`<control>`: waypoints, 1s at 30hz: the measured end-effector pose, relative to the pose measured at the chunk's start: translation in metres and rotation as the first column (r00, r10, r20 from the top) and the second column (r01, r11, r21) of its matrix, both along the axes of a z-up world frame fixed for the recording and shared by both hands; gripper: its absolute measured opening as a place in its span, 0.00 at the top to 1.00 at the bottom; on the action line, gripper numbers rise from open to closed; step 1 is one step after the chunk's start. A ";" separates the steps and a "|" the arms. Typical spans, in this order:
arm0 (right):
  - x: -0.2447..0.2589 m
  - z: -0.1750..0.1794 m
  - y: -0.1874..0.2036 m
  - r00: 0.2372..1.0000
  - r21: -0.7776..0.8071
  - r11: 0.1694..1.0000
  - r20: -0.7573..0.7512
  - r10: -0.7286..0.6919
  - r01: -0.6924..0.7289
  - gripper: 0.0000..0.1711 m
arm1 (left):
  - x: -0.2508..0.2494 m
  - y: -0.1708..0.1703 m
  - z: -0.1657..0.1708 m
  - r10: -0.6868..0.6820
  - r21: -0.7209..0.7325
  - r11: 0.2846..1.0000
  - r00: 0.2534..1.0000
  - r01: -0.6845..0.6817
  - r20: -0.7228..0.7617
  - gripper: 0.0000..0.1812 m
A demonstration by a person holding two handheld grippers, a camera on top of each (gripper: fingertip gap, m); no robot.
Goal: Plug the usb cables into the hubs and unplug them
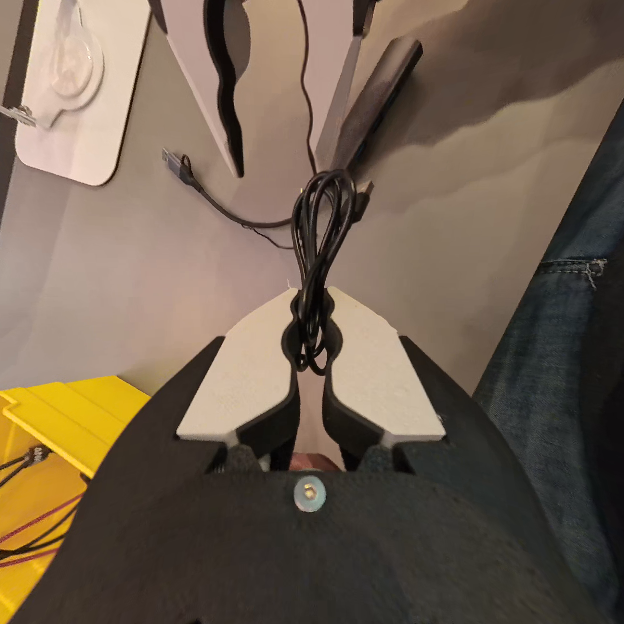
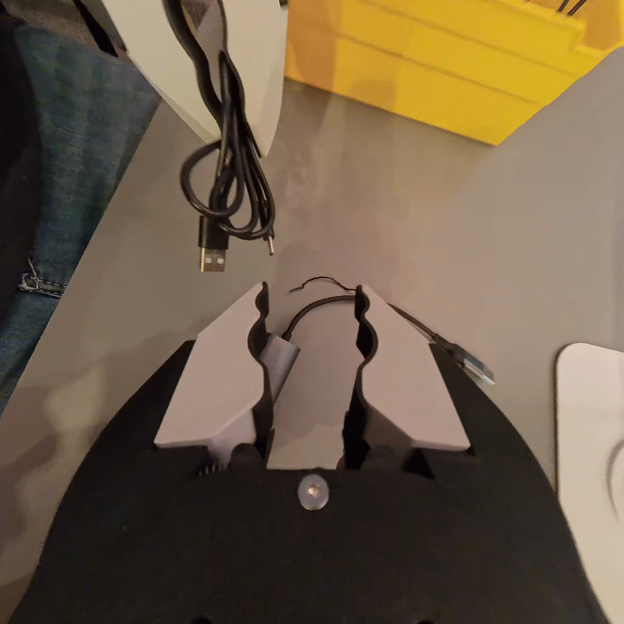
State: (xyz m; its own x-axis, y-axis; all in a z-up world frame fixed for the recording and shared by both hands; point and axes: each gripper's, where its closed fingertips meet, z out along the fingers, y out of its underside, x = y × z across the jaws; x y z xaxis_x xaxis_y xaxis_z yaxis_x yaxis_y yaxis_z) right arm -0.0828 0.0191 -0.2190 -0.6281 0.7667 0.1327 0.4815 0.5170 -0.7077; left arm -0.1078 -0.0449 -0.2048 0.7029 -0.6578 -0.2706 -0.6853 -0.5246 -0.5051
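My left gripper [image 1: 312, 290] is shut on a bundled black USB cable [image 1: 320, 229] and holds it above the grey table. In the right wrist view the bundle [image 2: 233, 182] hangs from the left gripper [image 2: 236, 145], with its USB-A plug [image 2: 212, 253] and a thin barrel plug [image 2: 270, 248] dangling. My right gripper [image 2: 312, 287] is open over the end of a grey hub [image 2: 278, 364], which lies between the jaws against the left finger. The hub [image 1: 378, 101] also shows in the left wrist view. The hub's own lead ends in a loose plug [image 2: 472, 368] on the table.
A yellow bin [image 2: 439, 67] with cables stands at the table's far side, and shows at lower left in the left wrist view [image 1: 67, 422]. A white pad [image 1: 77, 101] bearing a clear object lies beside the hub. A person's denim-clad leg [image 1: 557, 337] is at the table edge. Across from one pair of fingers to the other is roughly 8 cm.
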 end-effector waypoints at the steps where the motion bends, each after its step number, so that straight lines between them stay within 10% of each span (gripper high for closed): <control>1: -0.003 -0.008 -0.002 1.000 0.005 1.000 0.023 0.000 -0.001 0.67 | -0.001 -0.003 -0.001 0.001 -0.006 1.000 1.000 -0.001 0.000 0.95; 5: -0.020 -0.040 -0.001 0.992 0.060 0.998 0.117 -0.036 0.029 0.55 | -0.005 -0.015 -0.006 0.010 -0.021 1.000 1.000 -0.010 -0.009 0.95; 16: -0.029 -0.068 0.015 0.964 0.048 0.996 0.253 -0.078 0.068 0.64 | -0.006 -0.021 -0.009 0.002 -0.015 1.000 1.000 -0.001 0.029 0.95; 30: -0.025 -0.055 0.015 0.915 0.077 0.946 0.288 0.282 -0.316 0.58 | -0.007 -0.021 -0.007 -0.006 -0.007 1.000 0.999 0.006 0.040 0.95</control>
State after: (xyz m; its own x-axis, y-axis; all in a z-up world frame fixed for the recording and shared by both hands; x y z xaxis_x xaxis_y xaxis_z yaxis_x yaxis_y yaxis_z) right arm -0.1079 0.0336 -0.2736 -0.8503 0.5263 0.0046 0.4549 0.7392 -0.4966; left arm -0.1145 -0.0663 -0.2115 0.7089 -0.6640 -0.2377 -0.6679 -0.5239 -0.5286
